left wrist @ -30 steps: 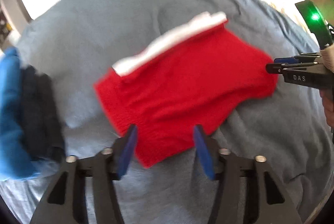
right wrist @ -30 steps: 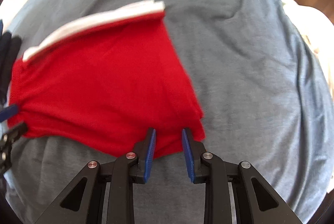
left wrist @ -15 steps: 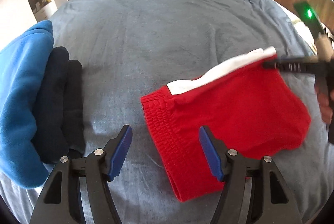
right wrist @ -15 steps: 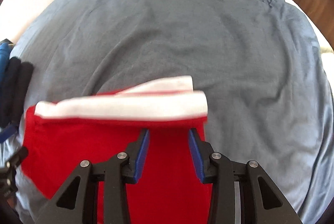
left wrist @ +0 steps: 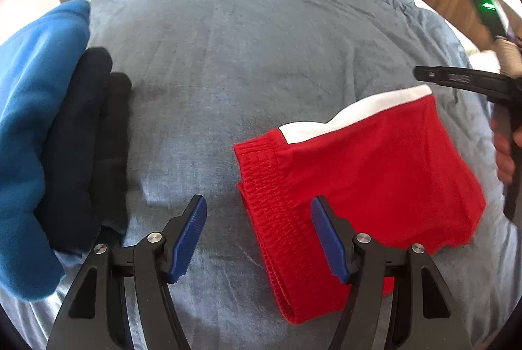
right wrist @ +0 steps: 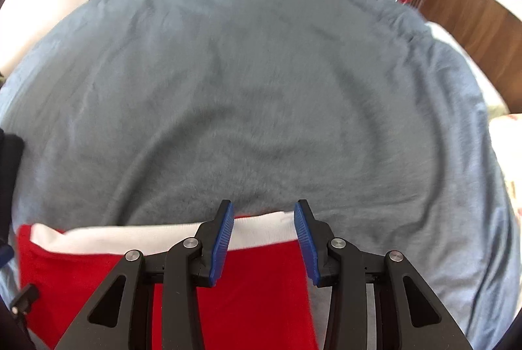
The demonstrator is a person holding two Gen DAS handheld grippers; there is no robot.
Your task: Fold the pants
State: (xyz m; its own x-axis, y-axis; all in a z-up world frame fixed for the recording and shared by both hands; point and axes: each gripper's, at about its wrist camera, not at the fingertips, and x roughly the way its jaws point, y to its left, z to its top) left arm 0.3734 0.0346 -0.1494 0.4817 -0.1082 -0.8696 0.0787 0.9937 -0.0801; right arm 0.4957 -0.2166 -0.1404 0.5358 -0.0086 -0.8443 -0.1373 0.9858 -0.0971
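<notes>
We see the folded red pants point(left wrist: 359, 174) flat on the grey bedcover point(left wrist: 261, 56); our left gripper point(left wrist: 257, 235) stands wide over their waistband; our right gripper point(right wrist: 264, 239), jaws apart, holds nothing above their white edge.

One pair of red shorts point(left wrist: 365, 174), folded, with one white band along its far edge, lies on one grey-blue bed cover point(left wrist: 261, 50). Beside it I count one blue folded garment point(left wrist: 29, 134) and dark folded cloth point(left wrist: 88, 147) showing two rolled edges; whether that is one piece or two cannot be told. My two grippers, left point(left wrist: 257, 239) and right point(right wrist: 264, 244), carry two blue pads each.
</notes>
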